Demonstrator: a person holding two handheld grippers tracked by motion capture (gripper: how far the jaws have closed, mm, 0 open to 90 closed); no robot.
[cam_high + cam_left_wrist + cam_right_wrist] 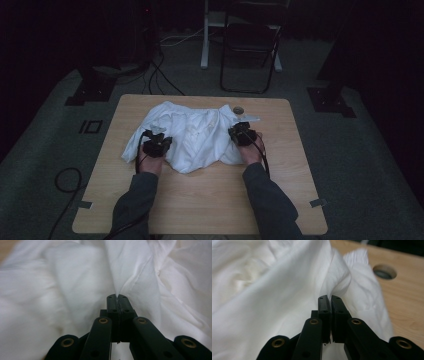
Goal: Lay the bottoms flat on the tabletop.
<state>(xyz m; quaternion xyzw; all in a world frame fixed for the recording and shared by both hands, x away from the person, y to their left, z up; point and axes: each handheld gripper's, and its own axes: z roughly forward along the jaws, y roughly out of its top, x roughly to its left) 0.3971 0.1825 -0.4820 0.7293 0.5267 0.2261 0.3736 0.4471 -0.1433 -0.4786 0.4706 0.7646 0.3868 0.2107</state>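
A crumpled white cloth (pixel 192 132) lies across the middle of the wooden table (pixel 200 200). My left gripper (pixel 156 141) rests on the cloth's left part. In the left gripper view its jaws are pressed together on a raised fold of the white cloth (pixel 117 285), with the left gripper (pixel 117 297) shut on it. My right gripper (pixel 241 131) sits at the cloth's right side. In the right gripper view the right gripper (pixel 329 298) is shut on a pinched ridge of the cloth (pixel 334 282).
A round hole (pixel 238 109) in the tabletop lies just beyond the cloth's far right corner, seen also as the hole (pixel 384 271). A folding chair (pixel 250 45) and stand bases (pixel 330 100) stand on the floor beyond the table. Cables (pixel 67 180) trail at the left.
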